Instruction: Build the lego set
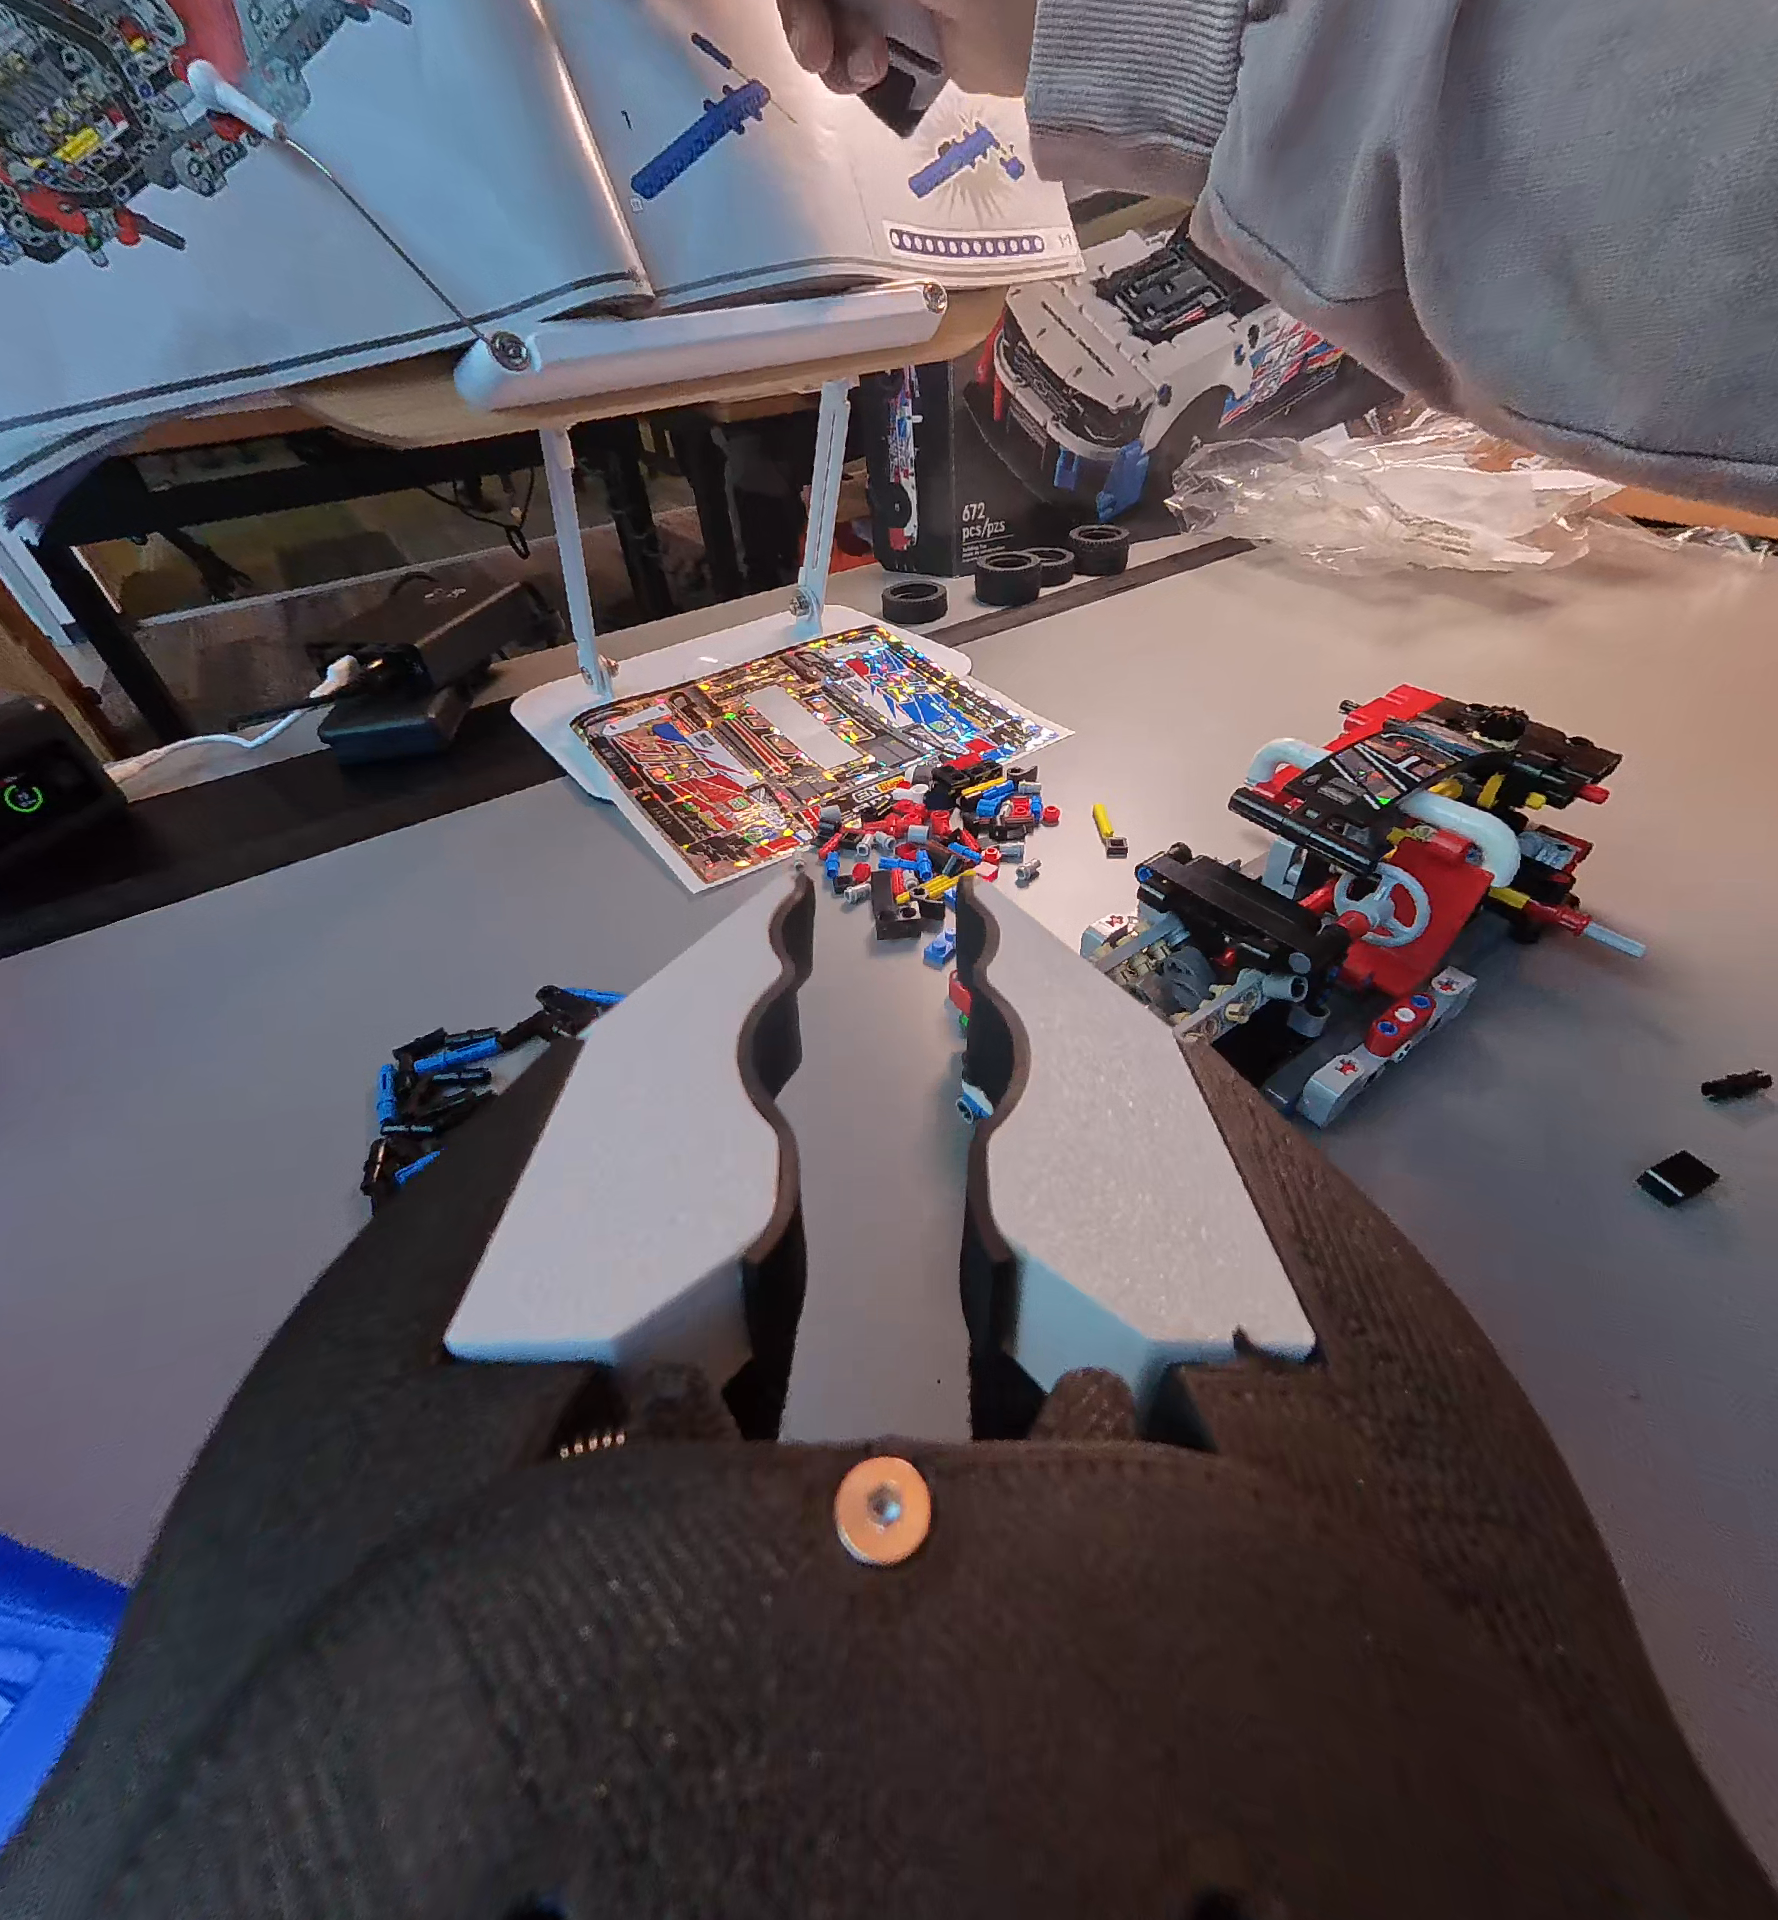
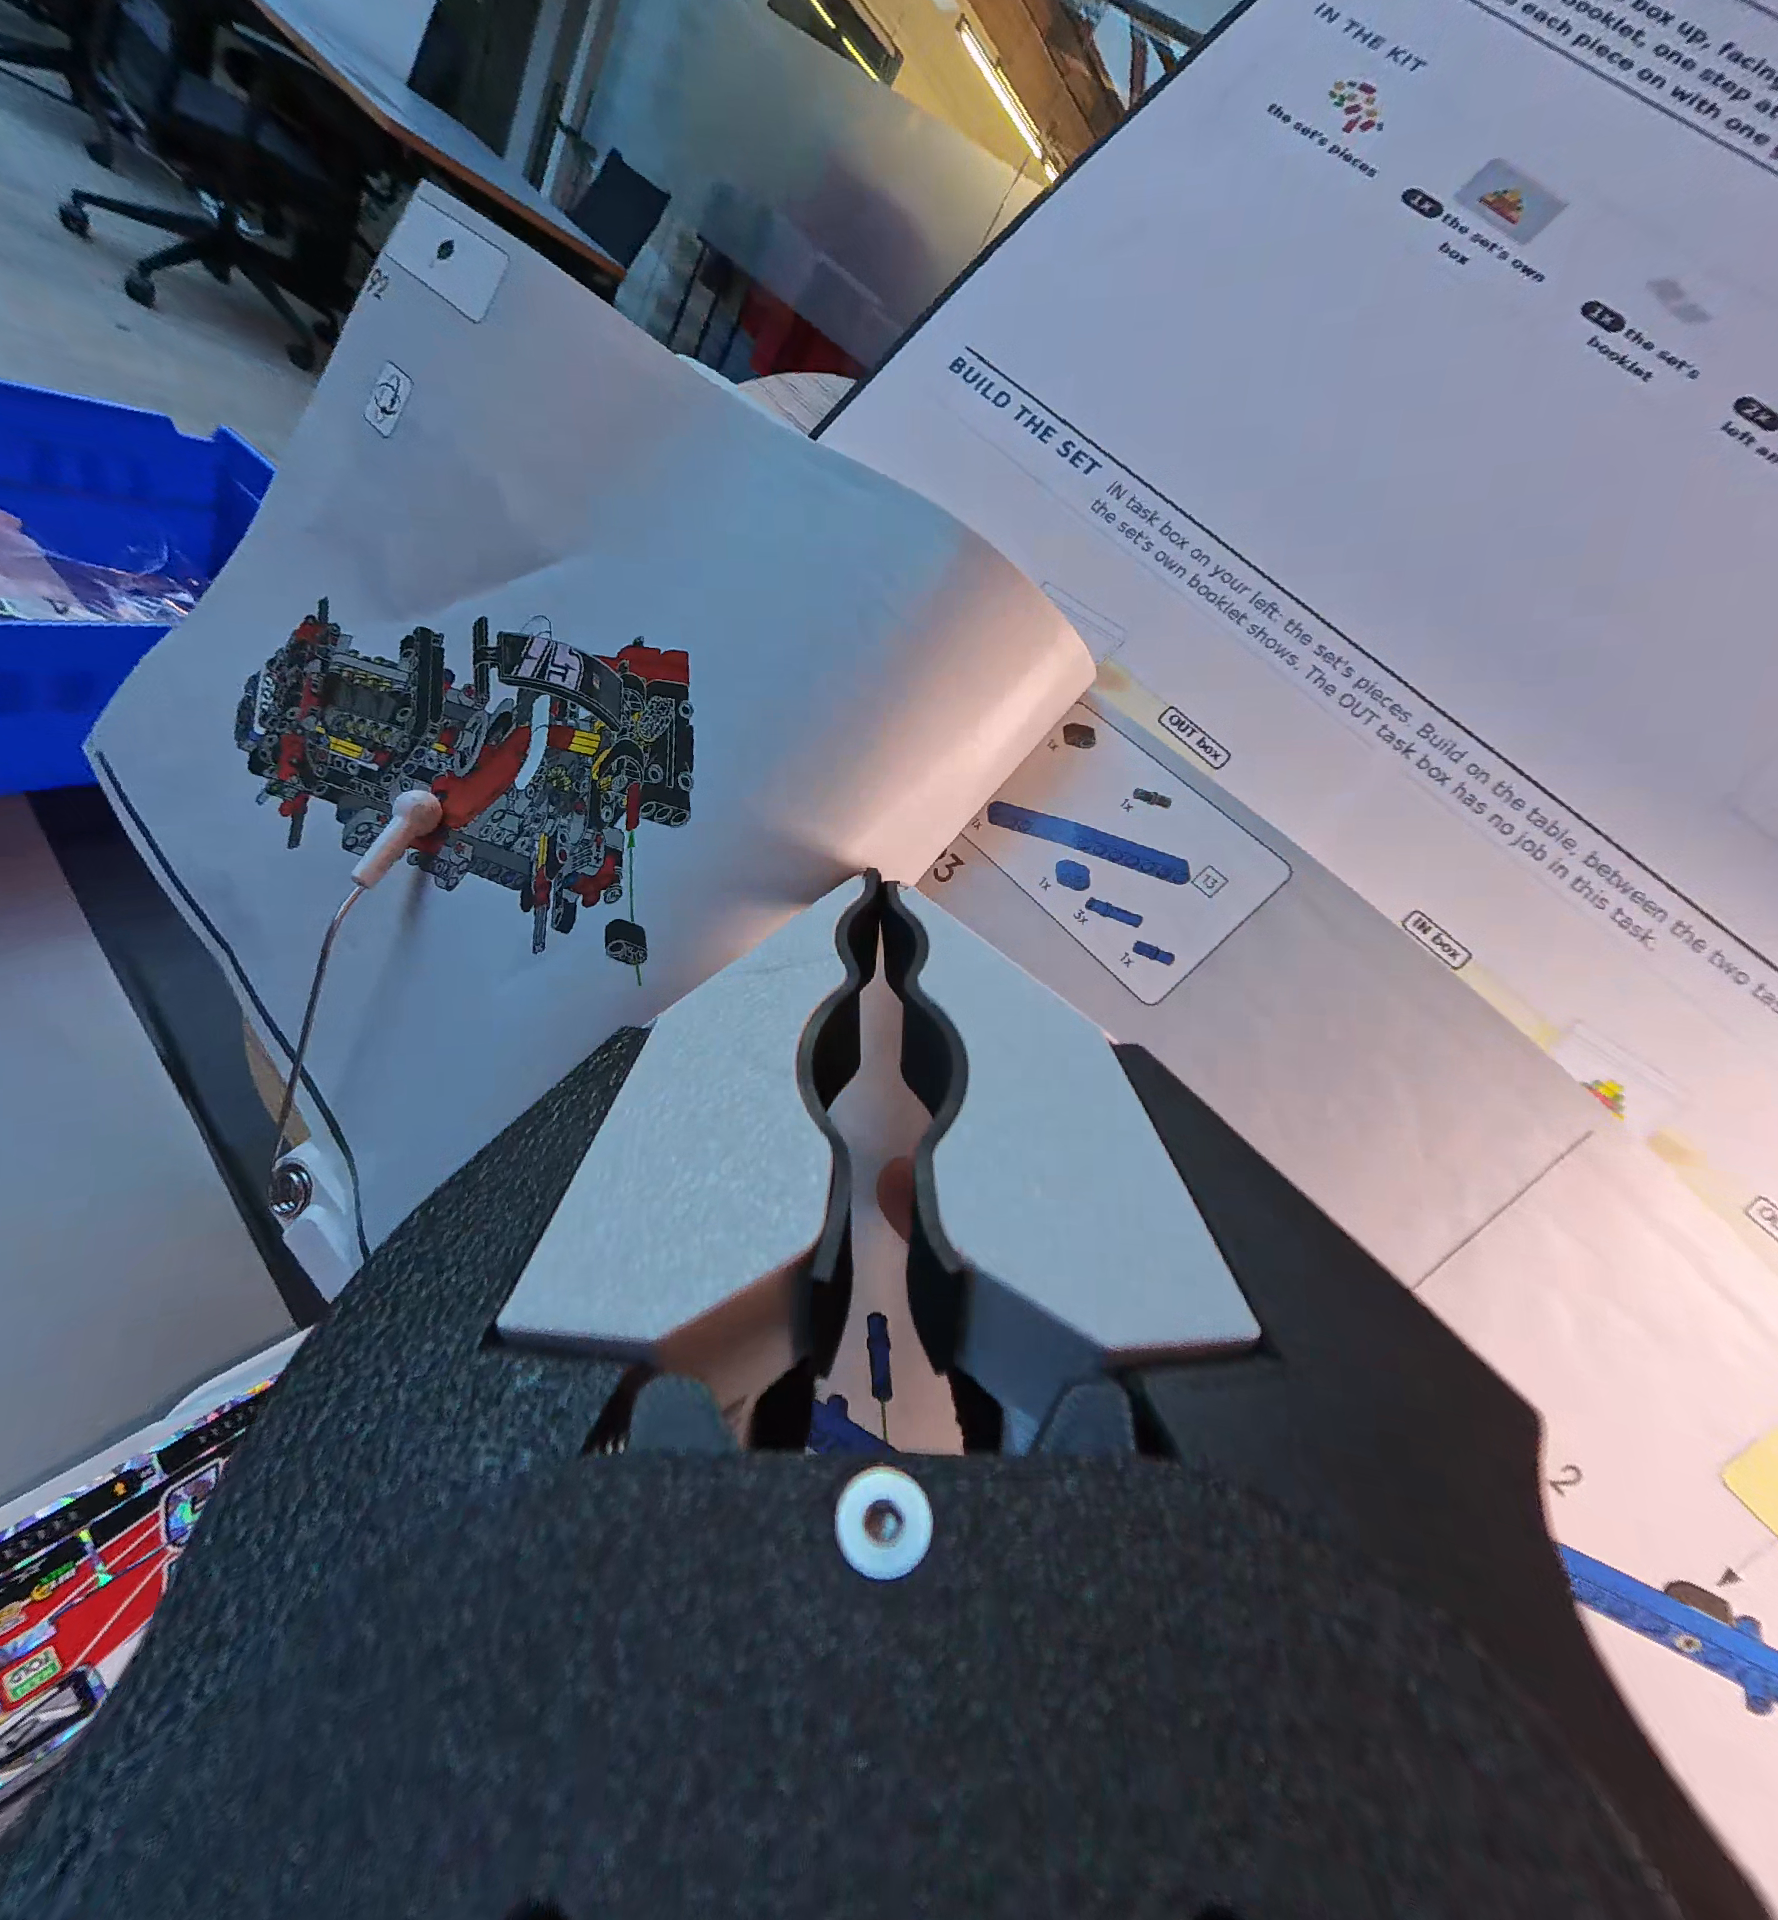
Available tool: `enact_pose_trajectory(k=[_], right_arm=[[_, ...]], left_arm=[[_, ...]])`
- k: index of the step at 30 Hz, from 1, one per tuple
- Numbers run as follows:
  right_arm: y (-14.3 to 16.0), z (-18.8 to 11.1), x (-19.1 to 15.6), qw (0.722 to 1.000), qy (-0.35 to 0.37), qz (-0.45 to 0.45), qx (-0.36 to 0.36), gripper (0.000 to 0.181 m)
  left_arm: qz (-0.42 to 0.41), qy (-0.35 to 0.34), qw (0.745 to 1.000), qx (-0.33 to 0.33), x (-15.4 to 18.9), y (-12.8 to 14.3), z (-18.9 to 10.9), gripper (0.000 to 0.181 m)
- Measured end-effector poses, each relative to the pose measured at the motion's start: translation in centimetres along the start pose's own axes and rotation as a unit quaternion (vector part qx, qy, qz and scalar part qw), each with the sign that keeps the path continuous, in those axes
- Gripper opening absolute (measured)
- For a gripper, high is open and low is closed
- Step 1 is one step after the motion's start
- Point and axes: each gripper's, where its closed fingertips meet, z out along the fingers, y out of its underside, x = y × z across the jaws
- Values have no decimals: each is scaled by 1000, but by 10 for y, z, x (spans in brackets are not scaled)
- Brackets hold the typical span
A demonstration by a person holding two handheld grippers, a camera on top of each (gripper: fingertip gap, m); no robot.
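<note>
our left gripper (image 1: pixel 880 894) hovers low over the grey table (image 1: pixel 241 1299), its jaws apart with nothing between them. just past its tips lies the pile of loose lego pieces (image 1: pixel 932 847) on the edge of a holographic sticker sheet (image 1: pixel 750 748). at two o'clock sits the half-built red and black car (image 1: pixel 1384 914). our right gripper (image 2: pixel 880 883) is up at the instruction booklet (image 2: pixel 511 582), tips pinched together at a curling page; whether they grip it we cannot tell.
</note>
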Motion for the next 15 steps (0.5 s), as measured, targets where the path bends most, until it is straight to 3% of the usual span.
enact_pose_trajectory(k=[8, 15], right_arm=[[-7, 1, 22, 996, 40, 77, 0, 7], [-5, -6, 37, 995, 66, 71, -14, 1]], left_arm=[[3, -4, 1000, -11, -1, 5, 4, 25], [10, -11, 1000, -7, -2, 3, 3, 24]])
